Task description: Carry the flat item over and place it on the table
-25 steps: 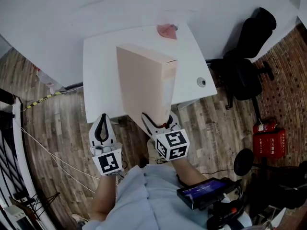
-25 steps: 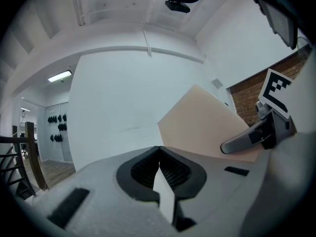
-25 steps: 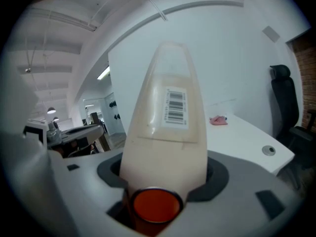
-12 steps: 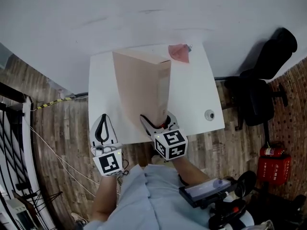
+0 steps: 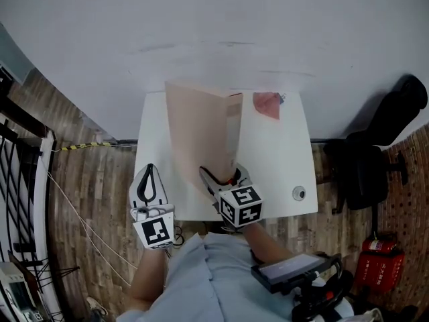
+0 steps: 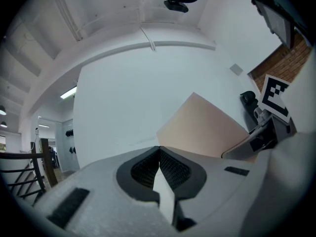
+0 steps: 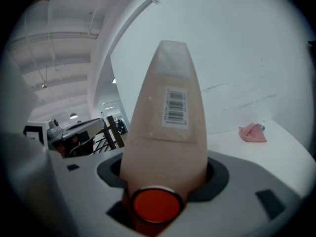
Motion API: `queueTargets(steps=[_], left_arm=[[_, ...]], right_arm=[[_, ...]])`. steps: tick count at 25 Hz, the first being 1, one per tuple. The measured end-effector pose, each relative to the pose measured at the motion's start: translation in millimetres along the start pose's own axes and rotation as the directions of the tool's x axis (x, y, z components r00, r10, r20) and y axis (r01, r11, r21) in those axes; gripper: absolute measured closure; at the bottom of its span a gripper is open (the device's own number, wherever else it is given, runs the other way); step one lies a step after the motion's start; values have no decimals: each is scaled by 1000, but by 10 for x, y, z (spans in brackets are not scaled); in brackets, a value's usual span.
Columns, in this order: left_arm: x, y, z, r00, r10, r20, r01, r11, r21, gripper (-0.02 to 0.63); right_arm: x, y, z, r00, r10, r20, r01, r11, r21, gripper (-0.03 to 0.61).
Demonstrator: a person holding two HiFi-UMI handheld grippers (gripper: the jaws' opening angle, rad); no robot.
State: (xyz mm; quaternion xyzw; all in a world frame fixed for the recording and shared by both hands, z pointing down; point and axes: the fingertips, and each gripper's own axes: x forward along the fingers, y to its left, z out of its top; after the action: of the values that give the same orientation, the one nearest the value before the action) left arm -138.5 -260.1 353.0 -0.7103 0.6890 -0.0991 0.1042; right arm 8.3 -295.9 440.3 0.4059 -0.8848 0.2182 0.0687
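Observation:
The flat item is a pale pink flat box [image 5: 198, 129], held upright on its narrow edge above the white table [image 5: 278, 163]. My right gripper [image 5: 218, 175] is shut on the box's near lower end. In the right gripper view the box [image 7: 168, 132] fills the gap between the jaws, its barcode label facing the camera. My left gripper [image 5: 149, 180] hovers at the table's near left edge, apart from the box, with its jaws shut on nothing. In the left gripper view its pads [image 6: 170, 171] meet at the tip, and the box [image 6: 207, 130] shows off to the right.
A crumpled pink cloth [image 5: 267, 104] lies at the table's far right, also seen in the right gripper view [image 7: 253, 132]. A small round object [image 5: 298, 193] sits near the front right corner. A black chair [image 5: 375, 159] stands to the right, a white wall behind, a dark railing [image 5: 20, 180] at left.
Both grippers and the box have moved forward toward the wall. The box now stands over the table's middle, and the left gripper has reached the near edge. The right gripper's hold looks unchanged.

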Motion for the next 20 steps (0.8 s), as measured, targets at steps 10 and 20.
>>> queueTargets(steps=[10,20], left_arm=[[312,285,-281,999,7,-35,-8,1000,-30,604],[685,642,-731,995,-25,-100,17,997,-78,604]], right_arm=[[507,72,-171,994,30,-105,-28,999,21,288],[1115,184,-394,977,93,-193,-54,979,199,284]])
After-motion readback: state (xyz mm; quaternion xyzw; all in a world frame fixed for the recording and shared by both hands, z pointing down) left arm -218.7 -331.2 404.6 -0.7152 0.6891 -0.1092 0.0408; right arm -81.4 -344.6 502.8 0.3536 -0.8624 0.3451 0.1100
